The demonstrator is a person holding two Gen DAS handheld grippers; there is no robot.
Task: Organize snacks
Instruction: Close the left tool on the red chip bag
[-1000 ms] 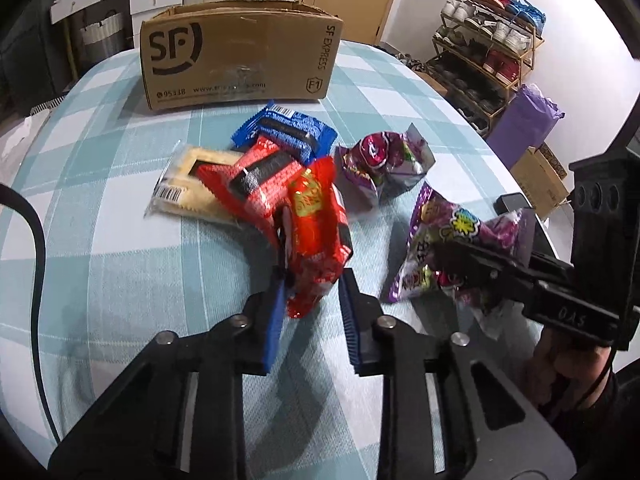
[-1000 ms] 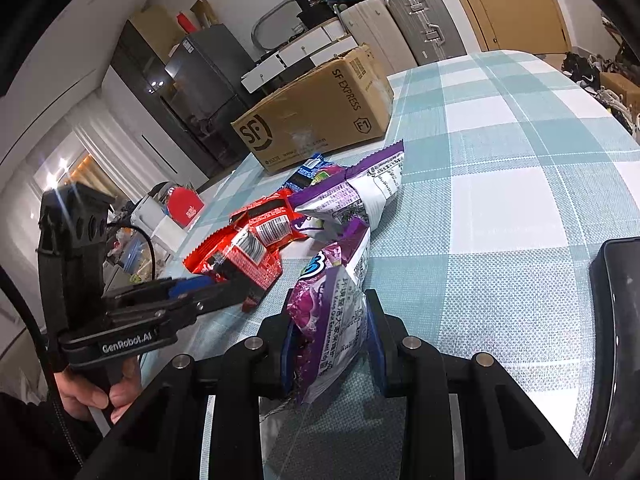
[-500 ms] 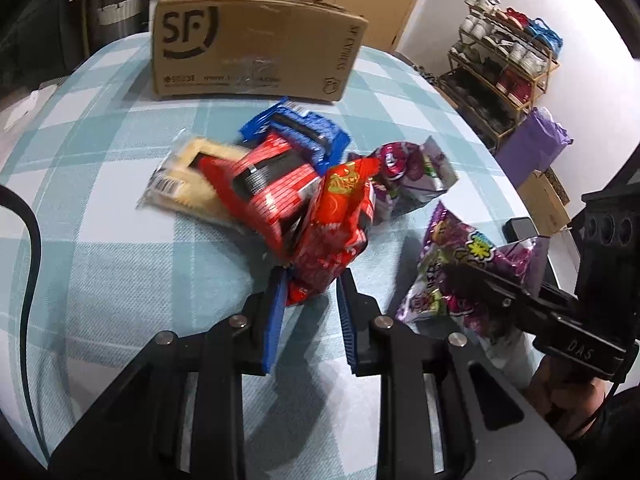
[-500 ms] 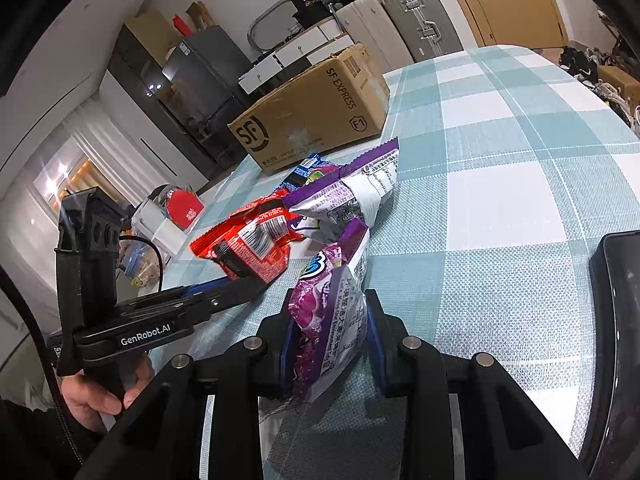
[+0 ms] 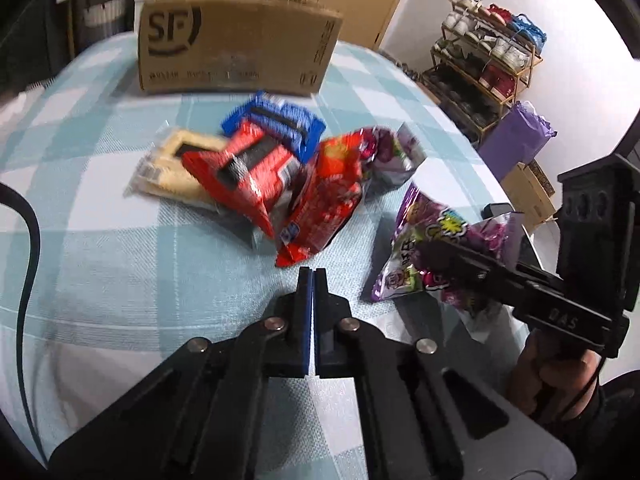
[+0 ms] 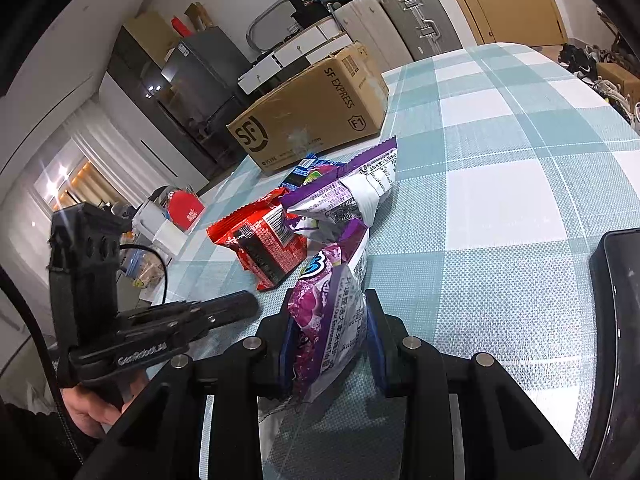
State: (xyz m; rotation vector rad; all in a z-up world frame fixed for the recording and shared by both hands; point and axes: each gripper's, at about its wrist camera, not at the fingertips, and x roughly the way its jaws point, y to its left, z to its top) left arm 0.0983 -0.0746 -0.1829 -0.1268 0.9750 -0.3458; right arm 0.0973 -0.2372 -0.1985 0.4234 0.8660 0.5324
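**Ana:** Left wrist view first, bottom centre of the frame: the left gripper has its blue pads pressed flat together with nothing between them. The red snack bag lies just past the tips, free on the checked tablecloth.

**Ben:** So that bag is lying loose, tilted against the pile. And the other hand?

**Ana:** Right wrist view, low in the middle: the right gripper is clamped on a purple candy bag, pinching it near the lower end so the bag stands up between the pads. I'd guess it is gripped there to lift it clear of the heap.

**Ben:** Further up the frame?

**Ana:** In the left view's centre, a red wafer pack rests across a pale cracker pack, with a blue cookie pack behind and a second purple bag to the right. They overlap, unsorted.

**Ben:** And the cardboard box?

**Ana:** Top centre, at the far edge of the table, well apart from the snacks. It looks like the likely place for them, though I can't see inside. At the lower right edge of the right view, a dark device sits beside the held bag.
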